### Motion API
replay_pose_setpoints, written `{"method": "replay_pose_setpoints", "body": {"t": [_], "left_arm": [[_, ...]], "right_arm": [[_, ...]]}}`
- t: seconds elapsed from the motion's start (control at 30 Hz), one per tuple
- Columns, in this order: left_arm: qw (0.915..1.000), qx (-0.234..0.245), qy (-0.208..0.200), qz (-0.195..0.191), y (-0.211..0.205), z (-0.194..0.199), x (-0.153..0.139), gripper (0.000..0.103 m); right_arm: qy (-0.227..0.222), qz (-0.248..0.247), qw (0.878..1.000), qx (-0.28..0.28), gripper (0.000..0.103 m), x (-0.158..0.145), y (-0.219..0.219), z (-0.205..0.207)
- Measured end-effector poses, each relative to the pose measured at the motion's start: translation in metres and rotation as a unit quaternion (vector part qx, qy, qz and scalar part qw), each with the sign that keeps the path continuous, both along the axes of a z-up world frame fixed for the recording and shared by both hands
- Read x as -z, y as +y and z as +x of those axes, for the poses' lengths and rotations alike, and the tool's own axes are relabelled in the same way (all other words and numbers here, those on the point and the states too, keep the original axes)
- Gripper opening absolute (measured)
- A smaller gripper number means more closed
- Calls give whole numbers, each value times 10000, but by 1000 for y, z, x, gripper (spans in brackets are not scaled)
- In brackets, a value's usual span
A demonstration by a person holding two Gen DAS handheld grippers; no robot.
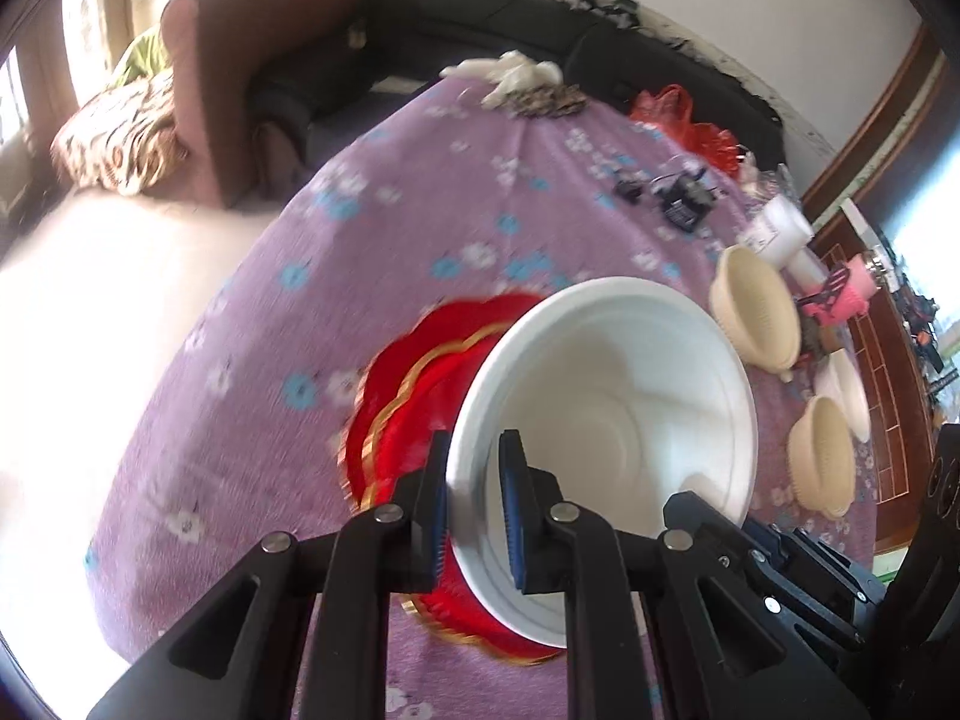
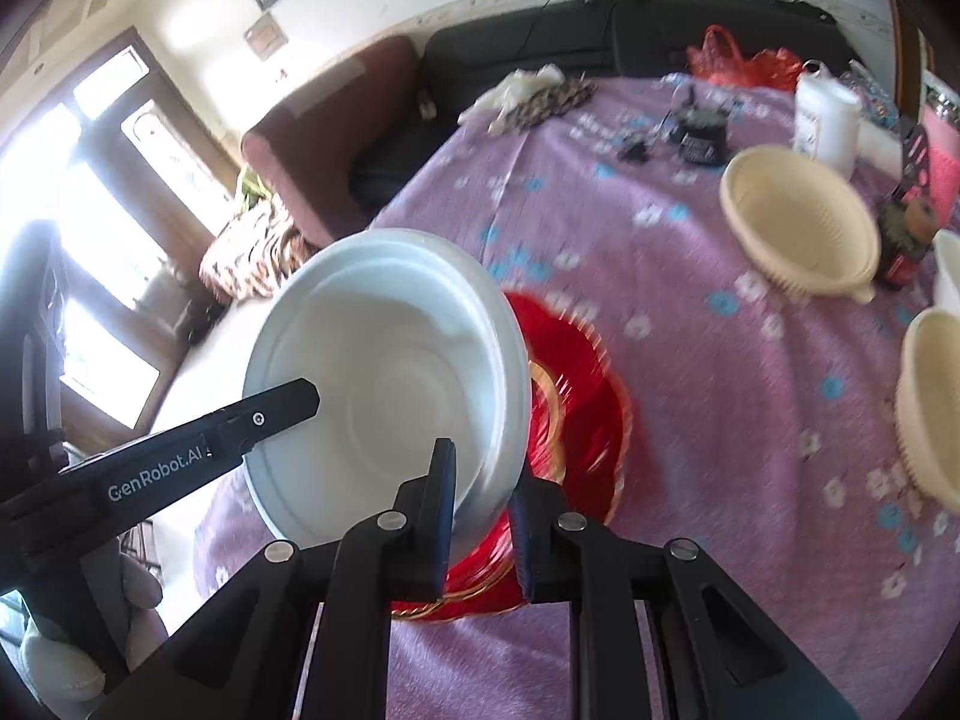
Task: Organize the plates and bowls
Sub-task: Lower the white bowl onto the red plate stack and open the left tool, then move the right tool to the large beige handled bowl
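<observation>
Item: white bowl [image 1: 606,414], a deep, thin-walled disposable type with a broad flat rim and a moulded ring in its base. Location: held tilted in the air above the red scalloped plates [image 1: 414,378], a small stack with gold edging lying on the desk [image 1: 252,360] under a purple flowered cloth. The bowl touches neither plates nor cloth as far as the views show.

Handling (judged): light, fairly stiff at the rim but likely to flex or dent if squeezed on the wall; smooth surface, some risk of slipping when tilted. The rim is the sensible place to take hold, on opposite sides, as now.

Left gripper [image 1: 474,507]: almost closed, its blue pads pinching the bowl's near rim, one pad outside and one inside.

Right gripper [image 2: 483,513]: likewise nearly closed, clamped on the rim at the bowl's other side; its outer finger stands between bowl and red plates. In the right wrist view the left gripper's finger reaches into the bowl from the left.

Other stock on the desk: one cream ribbed bowl [image 2: 798,228] far right, a second cream bowl [image 2: 930,408] nearer at the right edge, a white jar [image 2: 825,114] beyond them. Both views are blurred.
</observation>
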State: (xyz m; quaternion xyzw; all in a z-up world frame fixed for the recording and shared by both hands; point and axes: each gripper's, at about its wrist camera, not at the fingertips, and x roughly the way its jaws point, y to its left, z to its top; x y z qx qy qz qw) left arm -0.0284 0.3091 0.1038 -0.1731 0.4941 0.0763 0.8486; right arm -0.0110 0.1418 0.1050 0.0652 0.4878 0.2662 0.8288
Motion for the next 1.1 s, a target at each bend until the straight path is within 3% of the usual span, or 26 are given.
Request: {"method": "replay_pose_setpoints", "body": {"t": [0.1, 0.23, 0.3, 0.33, 0.37, 0.43, 0.63, 0.8, 0.97, 1.07, 1.1], "left_arm": [[9999, -69, 76, -40, 6, -6, 11, 15], [9999, -33, 47, 95, 6, -9, 14, 26], [9996, -34, -33, 261, 4, -12, 10, 41], [9991, -72, -122, 396, 3, -14, 6, 57], [9981, -103, -280, 533, 1, -18, -1, 65], [9959, -133, -477, 759, -1, -25, -10, 66], [9859, -228, -955, 1357, -15, -41, -35, 68], [9673, -174, -1641, 1927, -47, -54, -64, 75], [9399, 68, -2577, 2237, -92, -62, -95, 100], [9178, 337, -3109, 2446, -122, -61, -104, 103], [9162, 481, -3142, 2441, -133, -56, -105, 103]], "right_arm": [[59, -132, 9999, -52, 18, 12, 11, -2], [-12, -290, 9996, -6, 19, 16, 18, -2], [-28, -328, 9995, -3, 30, 15, 19, -2], [-55, -309, 9995, 23, 35, 14, 17, -4], [-89, -237, 9997, 39, 42, 11, 15, -5], [-164, -48, 9999, 26, 47, 5, 9, -7], [-578, 152, 9982, -32, 48, -18, -8, -20], [-794, 319, 9961, 220, 48, -35, -45, -23], [-944, 217, 9926, 738, 48, -44, -104, -12], [-973, 115, 9891, 1097, 48, -45, -145, -5], [-984, 80, 9876, 1222, 48, -46, -160, -3]]}}
